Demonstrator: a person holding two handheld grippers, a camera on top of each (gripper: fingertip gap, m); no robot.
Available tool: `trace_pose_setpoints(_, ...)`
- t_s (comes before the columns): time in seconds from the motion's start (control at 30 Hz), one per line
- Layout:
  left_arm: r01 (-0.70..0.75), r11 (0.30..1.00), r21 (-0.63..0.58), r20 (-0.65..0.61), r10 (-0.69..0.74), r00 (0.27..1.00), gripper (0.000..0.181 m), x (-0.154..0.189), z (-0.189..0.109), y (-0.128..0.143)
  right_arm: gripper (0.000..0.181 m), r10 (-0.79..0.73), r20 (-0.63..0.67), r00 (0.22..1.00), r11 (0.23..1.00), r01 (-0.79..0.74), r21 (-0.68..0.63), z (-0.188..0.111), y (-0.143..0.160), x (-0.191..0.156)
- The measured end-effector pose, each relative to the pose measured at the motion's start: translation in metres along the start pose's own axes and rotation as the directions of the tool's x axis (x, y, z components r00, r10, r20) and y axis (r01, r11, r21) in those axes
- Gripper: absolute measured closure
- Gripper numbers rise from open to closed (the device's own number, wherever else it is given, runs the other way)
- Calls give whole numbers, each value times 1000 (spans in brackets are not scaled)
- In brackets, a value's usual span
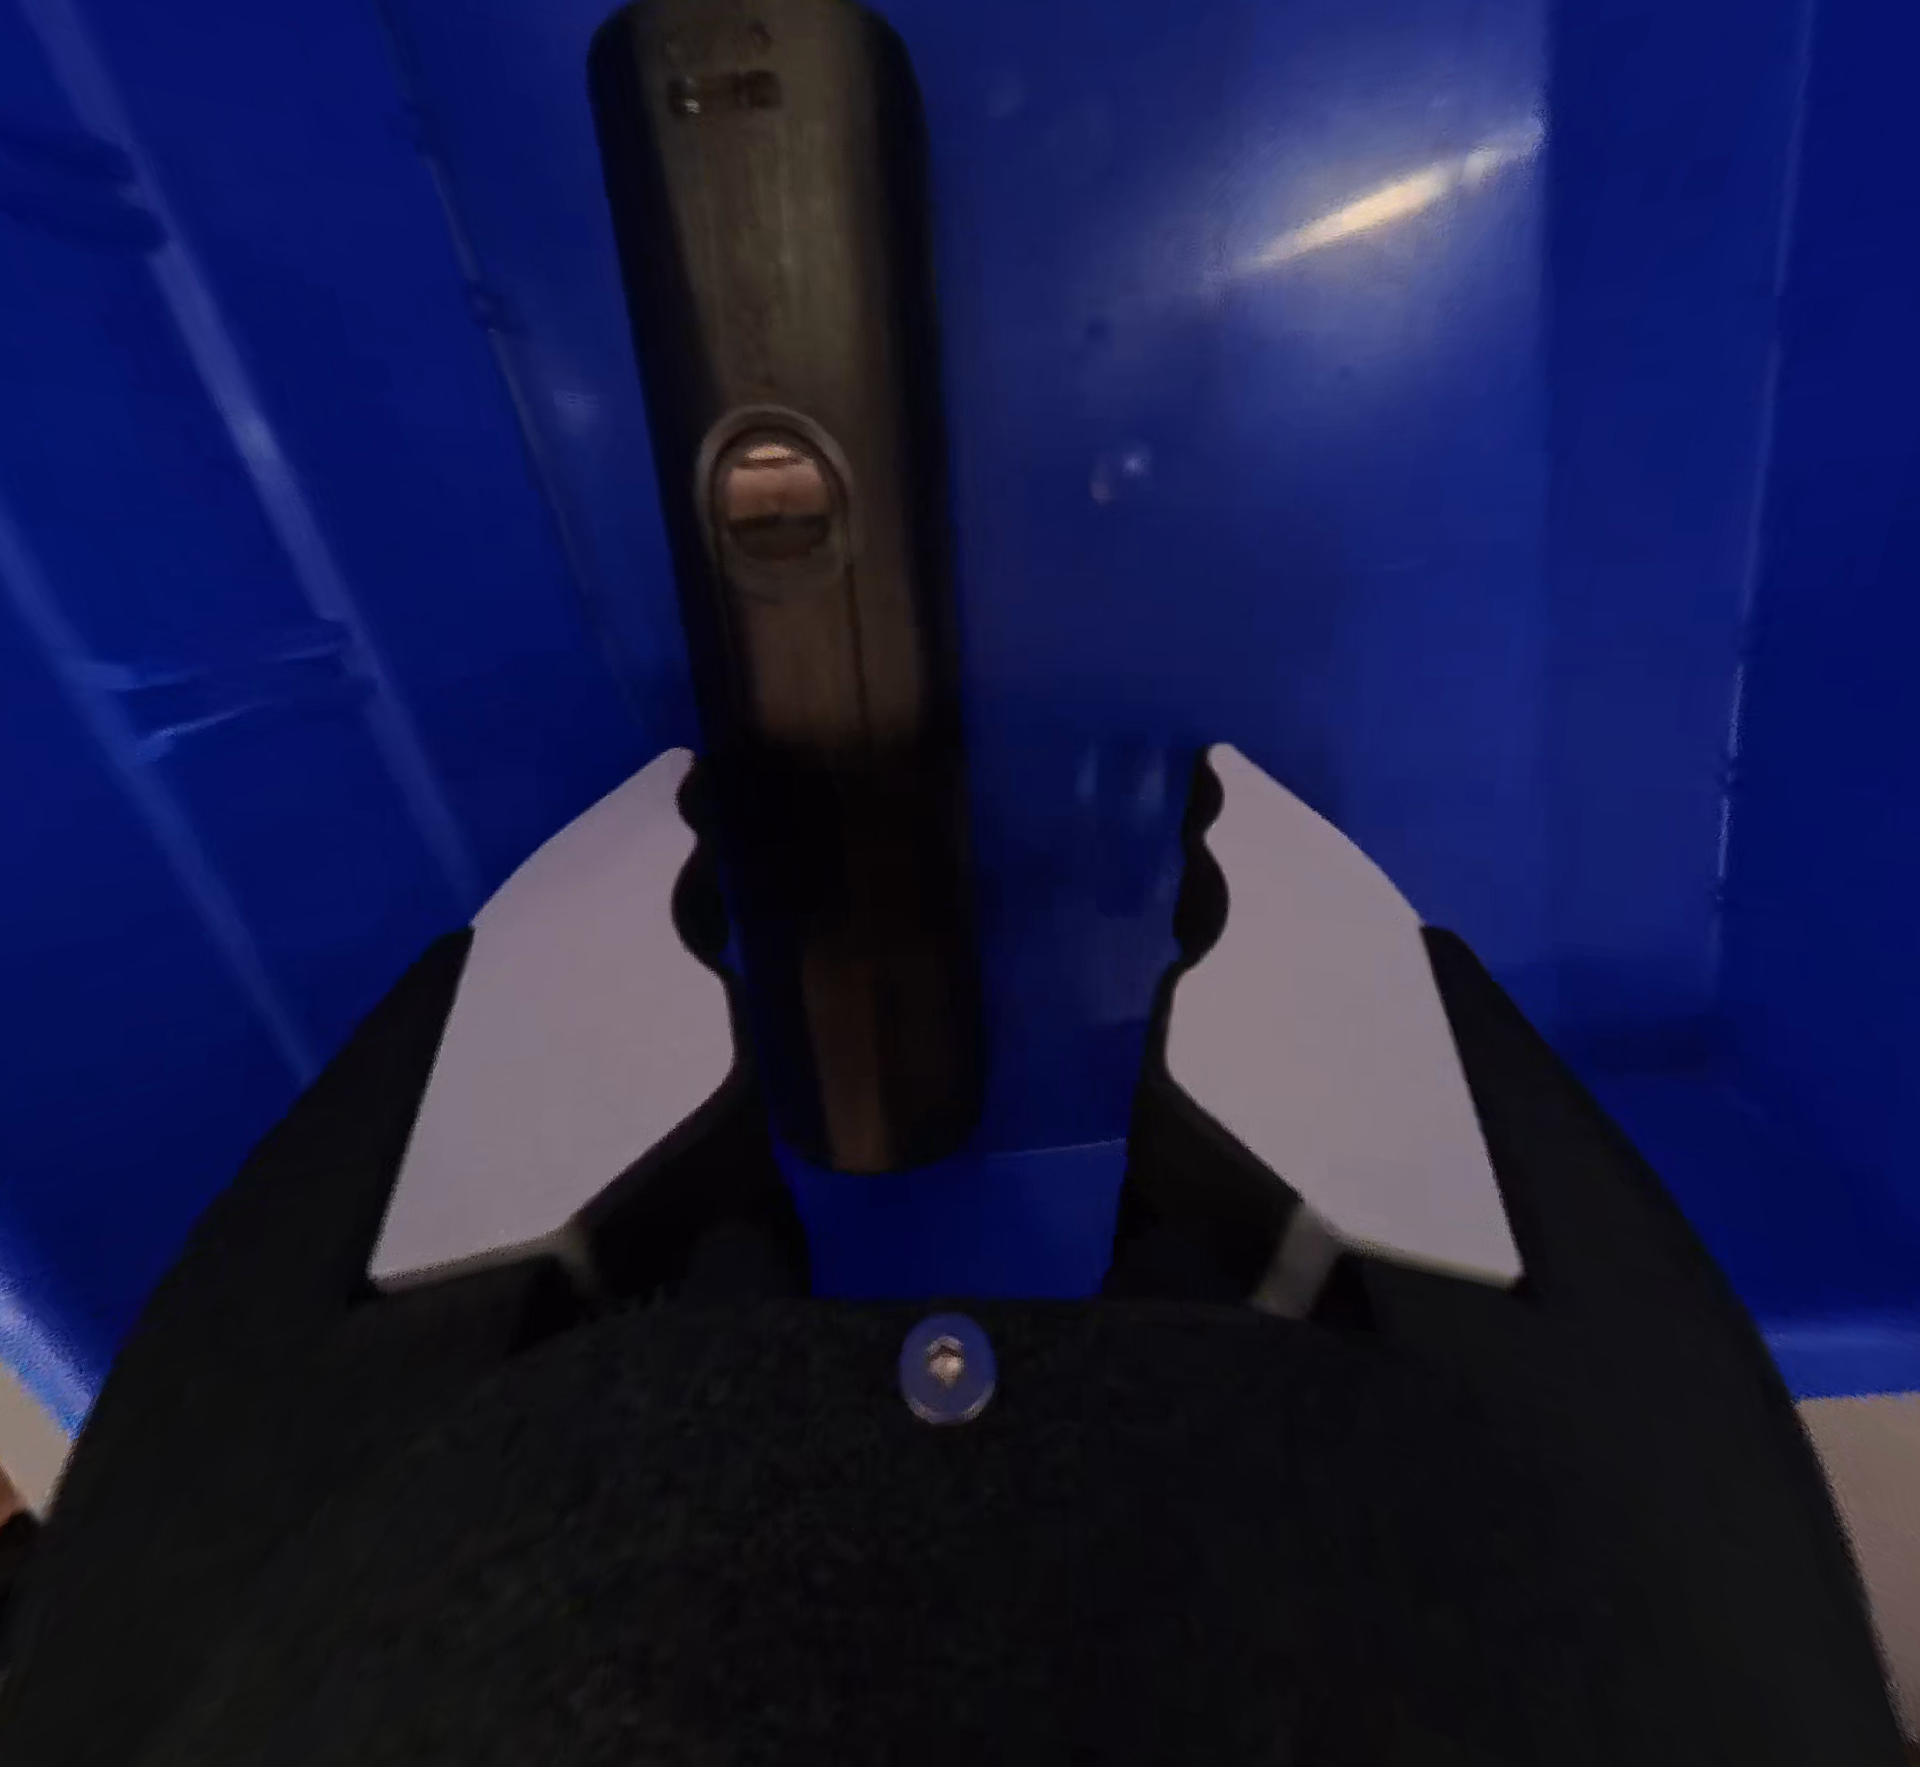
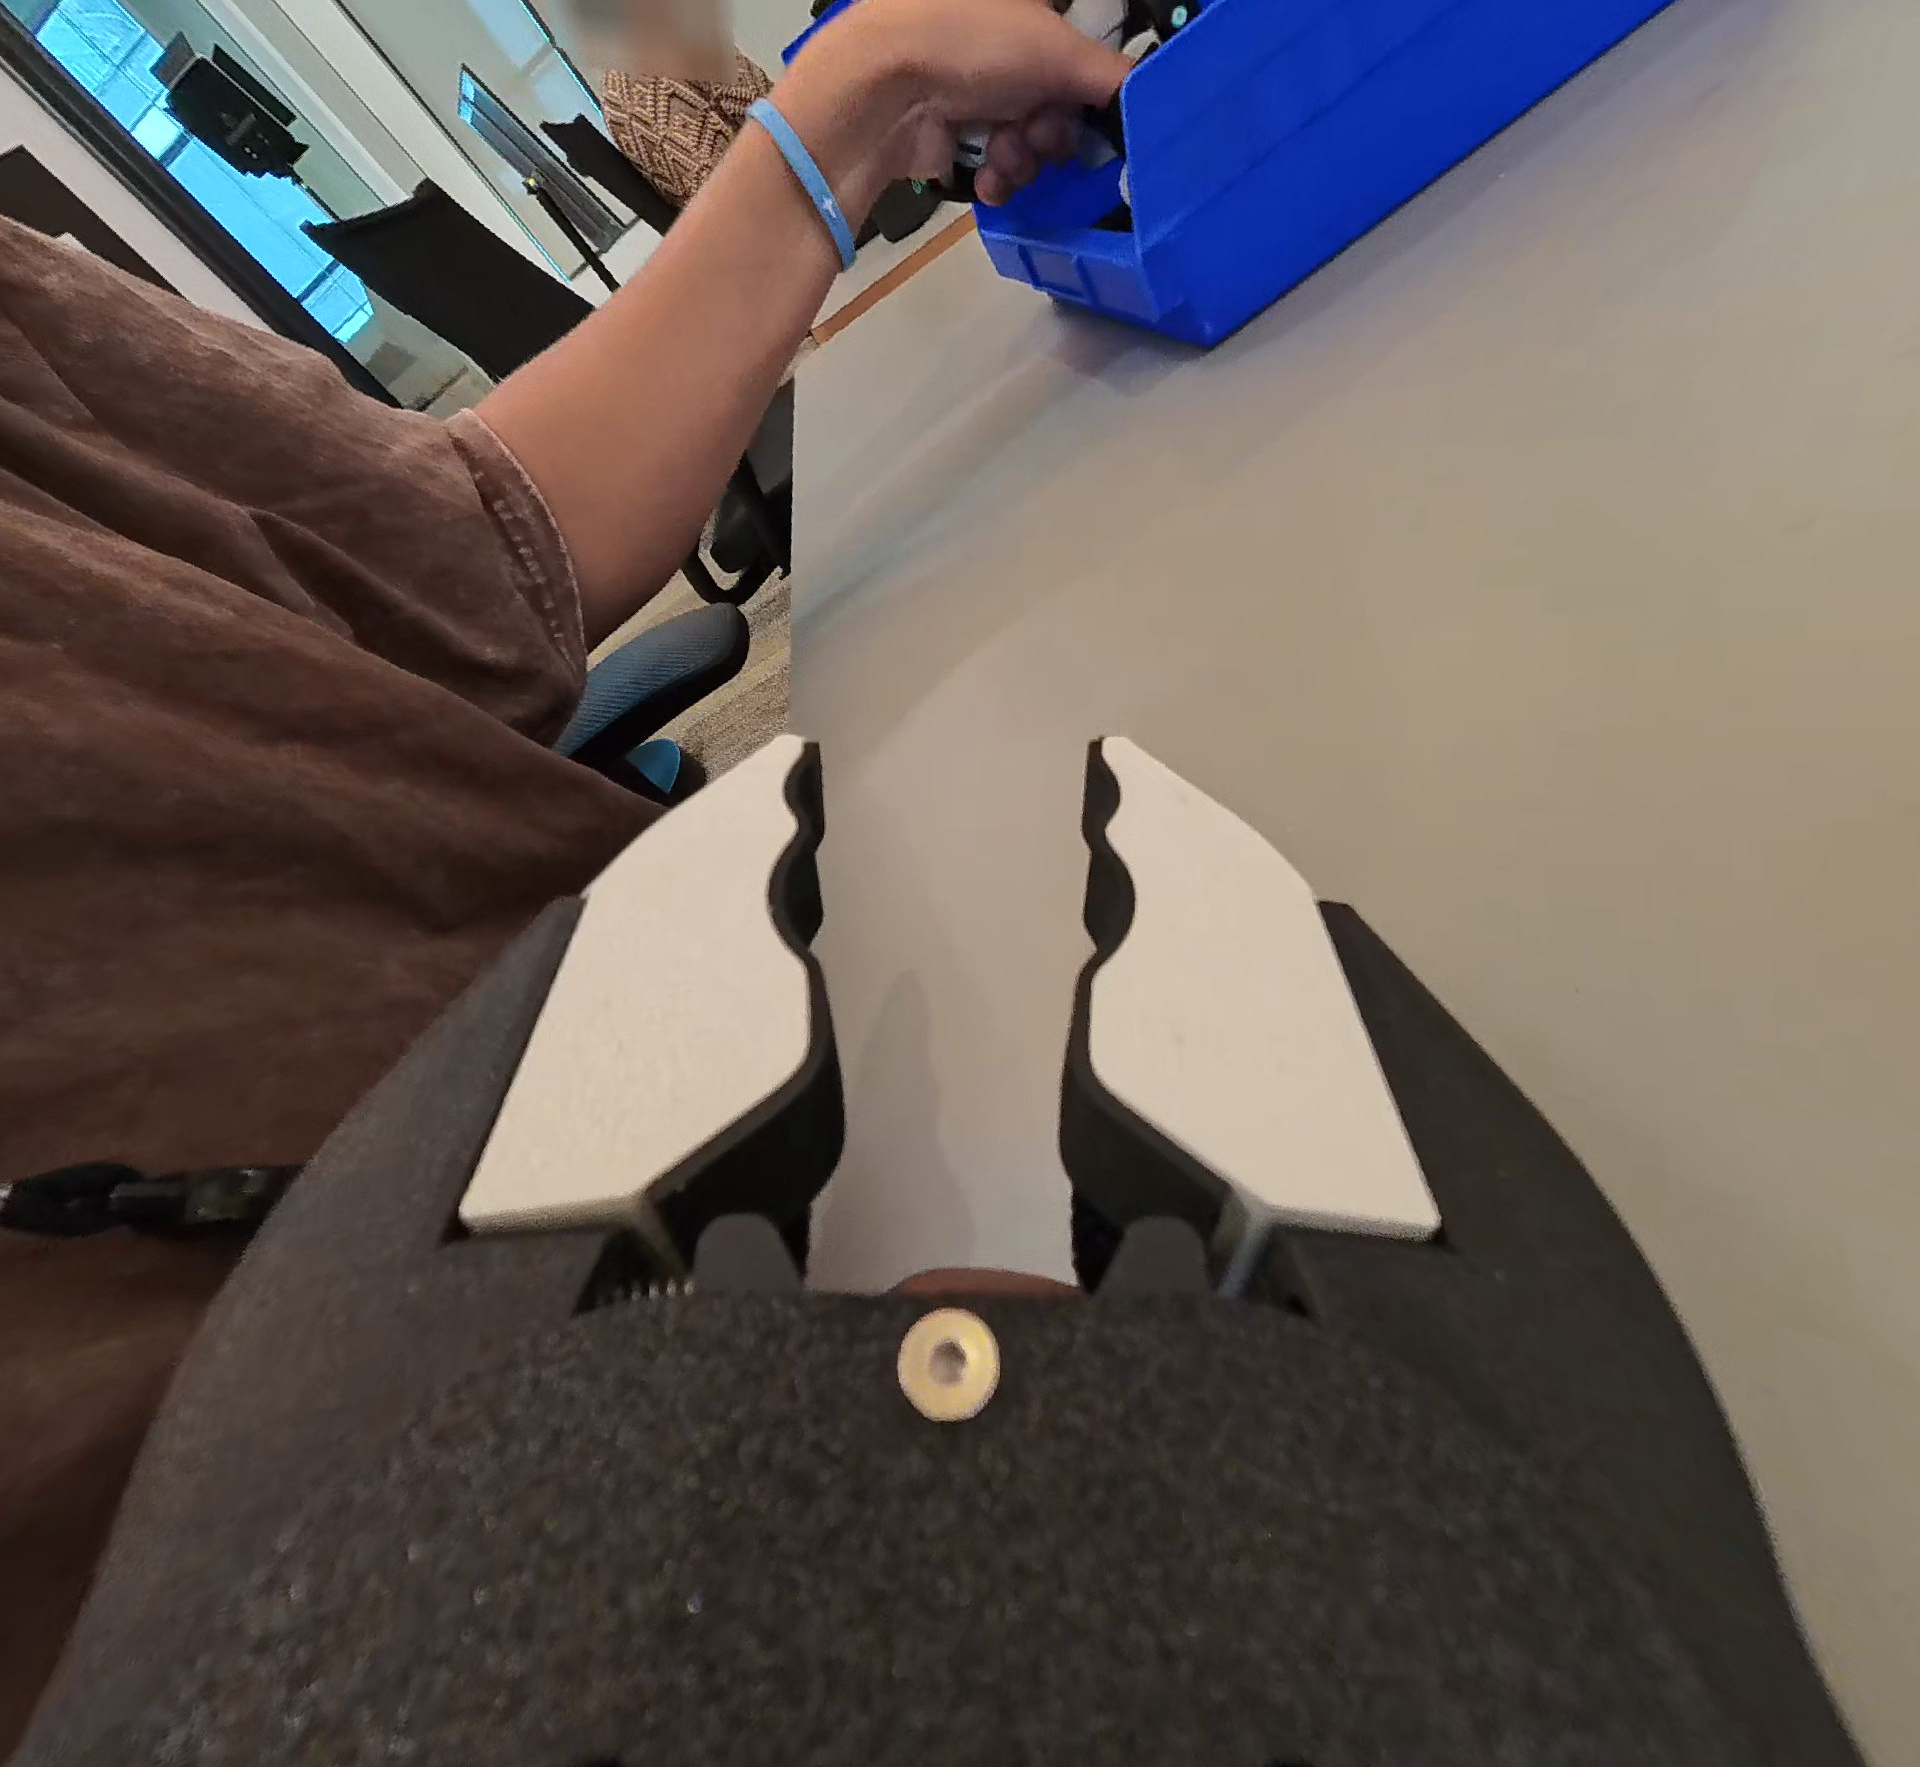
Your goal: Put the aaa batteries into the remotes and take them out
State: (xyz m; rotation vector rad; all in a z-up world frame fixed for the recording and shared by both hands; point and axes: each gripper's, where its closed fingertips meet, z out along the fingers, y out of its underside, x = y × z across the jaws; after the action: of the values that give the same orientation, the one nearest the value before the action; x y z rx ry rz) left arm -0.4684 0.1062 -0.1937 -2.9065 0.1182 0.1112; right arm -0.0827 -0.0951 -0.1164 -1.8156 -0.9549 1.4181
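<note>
- The left tongs (image 1: 945, 844) reach down into a deep blue plastic bin (image 1: 1351, 367), their two grey-faced fingers spread apart.
- A long, slim black remote (image 1: 790, 512) lies back-up on the bin floor between those fingers, pointing away from the camera; it sits close against the left finger with a clear gap to the right one, so the tongs are not clamped on it.
- An oval recess with a metallic glint shows midway along the remote's back.
- In the right wrist view, the person's left hand (image 2: 956, 86), with a light blue wristband (image 2: 805, 179), holds the left tool inside the blue bin at the far end of the smooth grey worktop (image 2: 1455, 678).
- The right tongs (image 2: 951, 844) hover over bare worktop near the person's brown shirt (image 2: 260, 626), fingers parted and holding nothing.
</note>
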Motion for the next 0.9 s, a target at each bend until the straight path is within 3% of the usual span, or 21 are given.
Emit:
trace_pose_setpoints(0.23, -109, 993, 55, -51, 112, 992, 112, 12, -4, -3, 134, -8, -7, 1000, 1000, 8, -24, 5, 5, 1)
trace_pose_setpoints(0.47, -22, 999, 42, -71, 25, 997, 121, 0, 3, -12, 134, -23, -16, 1000, 999, 22, -47, 8, 9, 1)
trace_pose_setpoints(0.63, -76, 995, 64, -80, 81, 993, 133, 2, 2, -14, 134, -33, -12, 999, 997, 32, -64, 12, 12, -1)
trace_pose_setpoints(0.77, -114, 986, 125, -22, 118, 993, 134, 1, -3, -14, 134, -44, -12, 999, 997, 43, -67, 13, 12, -3)
trace_pose_setpoints(0.9, -130, 955, 266, -13, 139, 990, 134, 6, -33, -21, 135, -42, -17, 999, 997, 41, -61, 14, 12, 0)
